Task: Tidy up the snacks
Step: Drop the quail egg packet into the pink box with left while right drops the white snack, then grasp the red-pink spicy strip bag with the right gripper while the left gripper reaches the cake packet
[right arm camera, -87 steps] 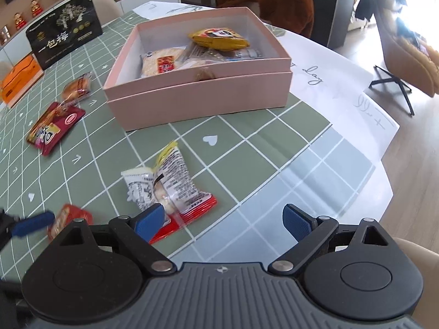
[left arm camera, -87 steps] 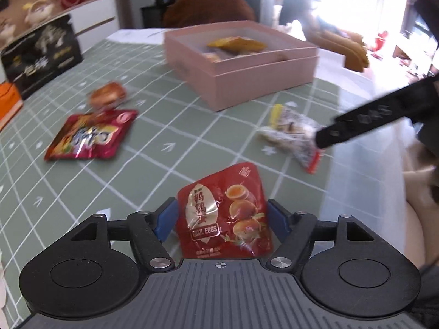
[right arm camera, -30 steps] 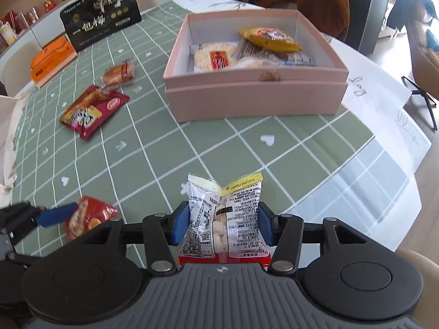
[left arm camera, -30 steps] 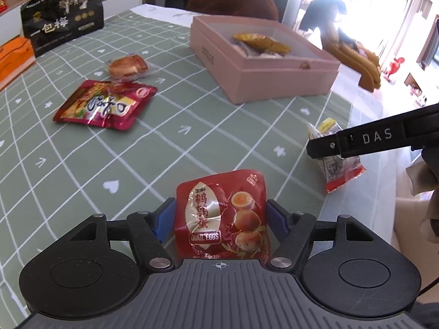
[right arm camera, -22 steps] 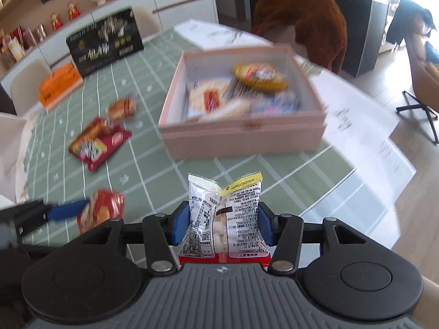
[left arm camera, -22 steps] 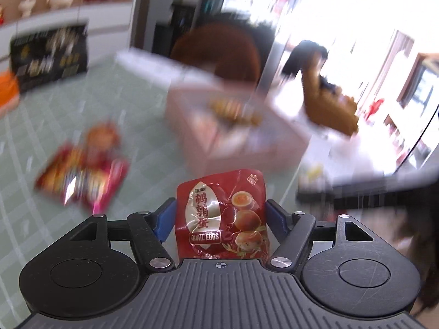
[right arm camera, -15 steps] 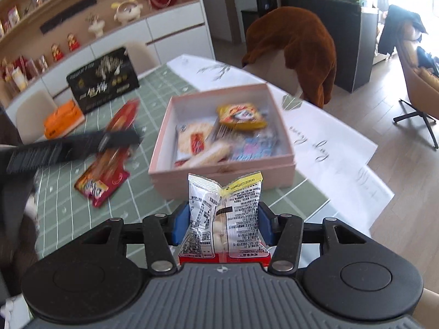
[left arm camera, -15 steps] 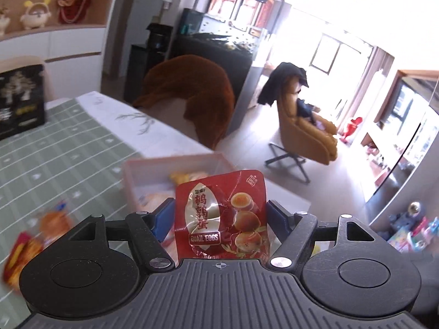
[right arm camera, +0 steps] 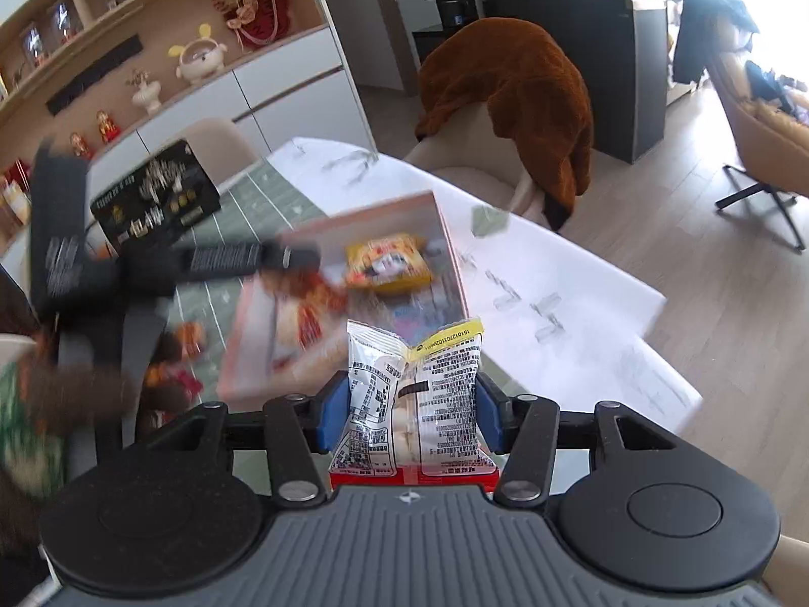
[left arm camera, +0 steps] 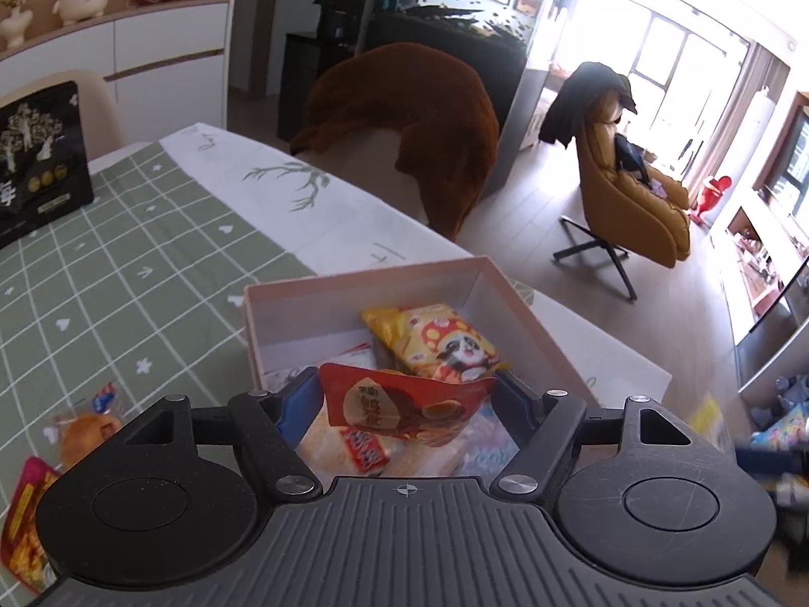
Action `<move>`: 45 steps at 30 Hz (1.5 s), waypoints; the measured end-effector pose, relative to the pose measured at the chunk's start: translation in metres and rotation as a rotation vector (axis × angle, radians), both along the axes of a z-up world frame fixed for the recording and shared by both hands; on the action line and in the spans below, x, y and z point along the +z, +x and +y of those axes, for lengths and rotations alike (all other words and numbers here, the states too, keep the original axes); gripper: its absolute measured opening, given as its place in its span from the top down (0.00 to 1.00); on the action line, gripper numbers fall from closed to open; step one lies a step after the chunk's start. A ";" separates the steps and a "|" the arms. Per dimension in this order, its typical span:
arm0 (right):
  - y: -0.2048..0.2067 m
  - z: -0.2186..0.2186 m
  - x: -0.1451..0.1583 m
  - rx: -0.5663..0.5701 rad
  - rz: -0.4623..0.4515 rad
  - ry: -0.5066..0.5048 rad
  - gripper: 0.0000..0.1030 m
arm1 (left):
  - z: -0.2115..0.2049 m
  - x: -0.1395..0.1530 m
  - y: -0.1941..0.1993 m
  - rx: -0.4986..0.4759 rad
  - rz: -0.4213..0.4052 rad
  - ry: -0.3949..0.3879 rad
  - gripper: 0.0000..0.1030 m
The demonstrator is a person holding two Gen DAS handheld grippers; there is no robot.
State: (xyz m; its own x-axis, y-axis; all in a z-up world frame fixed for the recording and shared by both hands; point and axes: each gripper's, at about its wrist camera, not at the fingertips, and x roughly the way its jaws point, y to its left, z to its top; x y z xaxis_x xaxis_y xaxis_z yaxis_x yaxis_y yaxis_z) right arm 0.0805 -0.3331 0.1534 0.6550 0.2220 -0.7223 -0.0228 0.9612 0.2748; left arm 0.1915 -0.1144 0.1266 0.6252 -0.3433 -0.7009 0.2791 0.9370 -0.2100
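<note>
From the left wrist camera, the left gripper [left arm camera: 407,397] hung above the near end of the pink box [left arm camera: 531,323], its blue pads [left arm camera: 298,402] spread wider than the red quail-egg packet [left arm camera: 404,402], which sat tilted between them over the box; whether it was still pinched could not be told. Inside the box lay a yellow panda-print bag [left arm camera: 435,341] toward the far wall and a rice-cracker pack [left arm camera: 354,447] below the red packet. A wrapped bun [left arm camera: 83,430] lay on the green checked tablecloth [left arm camera: 126,273] left of the box.

From the right wrist camera, the right gripper [right arm camera: 412,409] was clamped on a clear printed snack bag [right arm camera: 414,404], held upright just short of the box's near side. The left gripper showed blurred over the box's left part.
</note>
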 end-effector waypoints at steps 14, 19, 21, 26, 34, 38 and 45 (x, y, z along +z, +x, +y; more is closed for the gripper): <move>0.086 0.057 0.020 0.015 0.019 -0.218 0.37 | 0.053 -0.020 0.003 0.073 0.072 -0.285 0.27; 0.086 0.067 0.016 0.003 0.047 -0.253 0.26 | 0.072 -0.012 -0.029 0.042 -0.010 -0.245 0.28; 0.088 0.080 0.011 0.023 0.066 -0.257 0.26 | 0.091 -0.013 -0.052 0.091 -0.016 -0.230 0.28; 0.097 0.146 -0.001 0.150 0.074 -0.289 0.25 | 0.141 -0.043 -0.100 0.235 0.081 -0.137 0.29; 0.149 0.278 -0.050 0.318 0.167 -0.186 0.25 | 0.229 -0.059 -0.145 0.376 0.181 -0.134 0.29; 0.177 0.326 -0.087 0.334 0.222 -0.257 0.26 | 0.256 -0.062 -0.149 0.438 0.207 -0.155 0.29; 0.143 0.328 -0.084 0.396 0.224 -0.281 0.45 | 0.257 -0.069 -0.142 0.407 0.220 -0.177 0.31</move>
